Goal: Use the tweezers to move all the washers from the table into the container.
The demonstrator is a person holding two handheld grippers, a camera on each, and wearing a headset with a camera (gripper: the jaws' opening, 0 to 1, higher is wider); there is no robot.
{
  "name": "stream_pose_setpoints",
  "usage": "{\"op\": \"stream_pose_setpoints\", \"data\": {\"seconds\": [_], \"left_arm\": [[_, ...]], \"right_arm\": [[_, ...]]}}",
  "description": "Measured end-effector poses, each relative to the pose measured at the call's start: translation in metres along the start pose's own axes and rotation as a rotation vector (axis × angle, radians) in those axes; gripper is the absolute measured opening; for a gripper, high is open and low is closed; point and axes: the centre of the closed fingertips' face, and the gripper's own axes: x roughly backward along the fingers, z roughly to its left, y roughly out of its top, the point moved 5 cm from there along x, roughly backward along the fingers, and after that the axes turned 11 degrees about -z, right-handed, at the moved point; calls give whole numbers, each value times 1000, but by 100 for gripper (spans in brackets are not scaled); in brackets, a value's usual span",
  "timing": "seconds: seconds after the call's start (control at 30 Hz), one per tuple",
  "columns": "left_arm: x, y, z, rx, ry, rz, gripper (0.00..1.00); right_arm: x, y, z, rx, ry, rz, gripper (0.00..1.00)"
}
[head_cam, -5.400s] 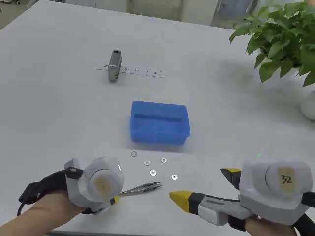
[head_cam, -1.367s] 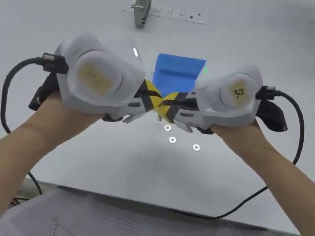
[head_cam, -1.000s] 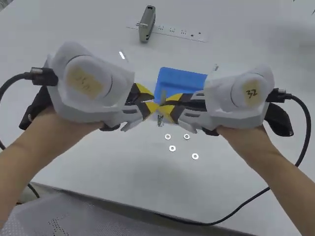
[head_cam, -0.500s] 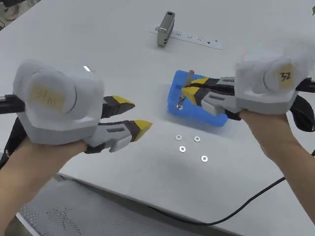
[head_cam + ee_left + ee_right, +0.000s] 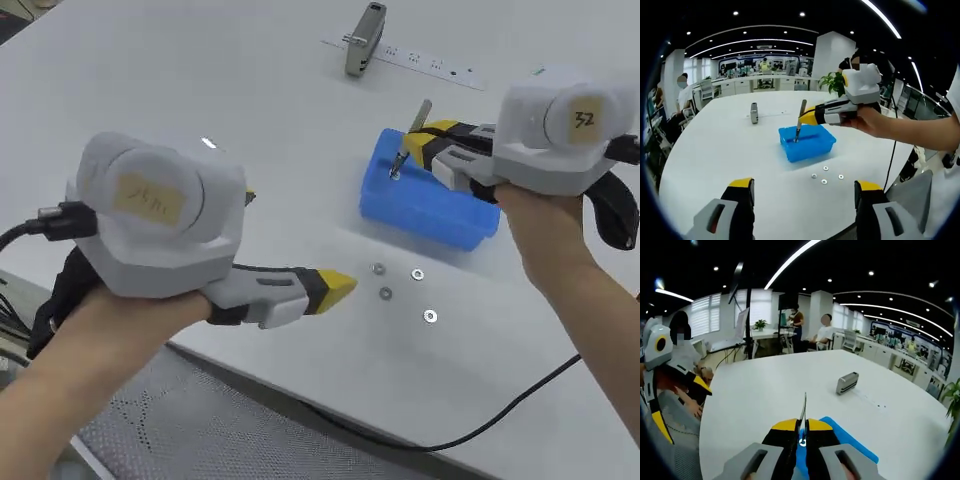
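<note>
My right tool (image 5: 413, 145) clamps the tweezers (image 5: 424, 112) just above the container (image 5: 430, 215), my left tool (image 5: 805, 186) hangs wide and empty, and any slack squeeze could let them twist or drop.

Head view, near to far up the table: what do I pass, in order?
left gripper with its tongs open → washers → blue container → grey adapter on the power strip
</note>
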Motion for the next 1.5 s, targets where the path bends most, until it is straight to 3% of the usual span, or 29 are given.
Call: {"op": "stream_pose_setpoints", "data": {"seconds": [0.1, 0.33, 0.47, 0.6, 0.83, 1.07, 1.23, 1.5], "left_arm": [[-1, -2, 2, 30, 8, -14, 98], [2, -8, 6, 12, 21, -10, 98], [2, -16, 10, 101, 44, 39, 99], [3, -18, 13, 103, 54, 31, 99], [4, -19, 13, 84, 56, 37, 94], [3, -19, 11, 63, 55, 40, 94], [4, -21, 8, 52, 50, 52, 93], [5, -22, 4, 52, 46, 56, 92]], "right_arm": [[-7, -14, 1, -73, -6, 11, 1], [-13, -36, 0, -118, -34, 42, 1], [-15, -43, 2, -128, -42, 56, 1], [-14, -47, 2, -127, -49, 68, 1], [-6, -37, -1, -140, -69, 43, 1], [13, -9, 2, -130, -82, -40, 1], [25, 2, 10, -112, -70, -65, 1], [46, 5, 32, -100, -28, -80, 1]]}}
